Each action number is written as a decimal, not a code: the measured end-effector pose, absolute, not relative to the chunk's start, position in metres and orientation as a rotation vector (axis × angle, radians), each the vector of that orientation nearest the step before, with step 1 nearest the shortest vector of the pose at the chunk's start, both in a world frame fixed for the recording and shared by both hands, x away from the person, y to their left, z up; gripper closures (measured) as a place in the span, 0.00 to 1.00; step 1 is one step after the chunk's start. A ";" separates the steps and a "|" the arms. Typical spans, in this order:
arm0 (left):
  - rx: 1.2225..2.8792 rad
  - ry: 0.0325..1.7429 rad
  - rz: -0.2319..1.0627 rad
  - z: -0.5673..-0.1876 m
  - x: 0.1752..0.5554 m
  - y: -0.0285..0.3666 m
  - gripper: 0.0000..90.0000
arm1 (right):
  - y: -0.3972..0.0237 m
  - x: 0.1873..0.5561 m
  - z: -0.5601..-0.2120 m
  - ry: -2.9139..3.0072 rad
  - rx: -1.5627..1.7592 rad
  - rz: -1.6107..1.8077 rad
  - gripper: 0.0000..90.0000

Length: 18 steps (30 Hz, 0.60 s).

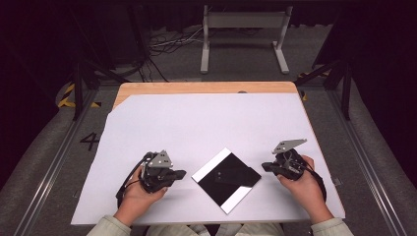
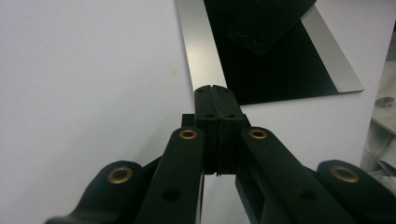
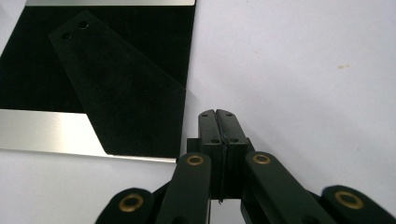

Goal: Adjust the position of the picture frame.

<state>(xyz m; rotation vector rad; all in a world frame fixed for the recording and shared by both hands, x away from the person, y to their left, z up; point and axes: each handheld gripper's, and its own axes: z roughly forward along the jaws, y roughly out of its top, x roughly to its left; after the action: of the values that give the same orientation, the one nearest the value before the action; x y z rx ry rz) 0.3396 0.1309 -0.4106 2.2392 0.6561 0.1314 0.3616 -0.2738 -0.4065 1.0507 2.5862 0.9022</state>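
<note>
Overhead, both grippers' fingers pressed together, empty, flanking the black plate (image 1: pixel 227 178) — its two holes (image 3: pixel 74 29) clear up close.

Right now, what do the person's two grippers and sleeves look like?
Both the left gripper and the right gripper are black, each with two flat jaws on link arms set with brass-coloured rivets. Each carries a grey three-cornered plate on top. A black cable loops from the left gripper. The sleeves are pale, greenish-beige.
</note>
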 end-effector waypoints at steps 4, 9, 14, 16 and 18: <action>2.265 0.636 0.114 -0.412 0.341 0.123 1.00 | -0.277 0.359 -0.403 2.573 1.050 0.919 1.00; 2.296 0.643 0.085 -0.417 0.345 0.118 1.00 | -0.278 0.358 -0.403 2.576 1.053 0.924 1.00; 2.373 0.644 0.084 -0.428 0.349 0.105 1.00 | -0.277 0.357 -0.403 2.586 1.042 0.930 1.00; 2.390 0.651 0.098 -0.431 0.349 0.102 1.00 | -0.277 0.357 -0.403 2.585 1.042 0.932 1.00; 2.392 0.659 0.097 -0.432 0.350 0.102 1.00 | -0.277 0.357 -0.403 2.586 1.044 0.934 1.00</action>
<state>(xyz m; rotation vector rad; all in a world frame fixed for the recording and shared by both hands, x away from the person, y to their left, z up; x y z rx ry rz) 0.3497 0.1016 -0.4323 2.3922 0.6590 0.0968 0.3575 -0.2774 -0.4034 1.0444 2.5861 0.9337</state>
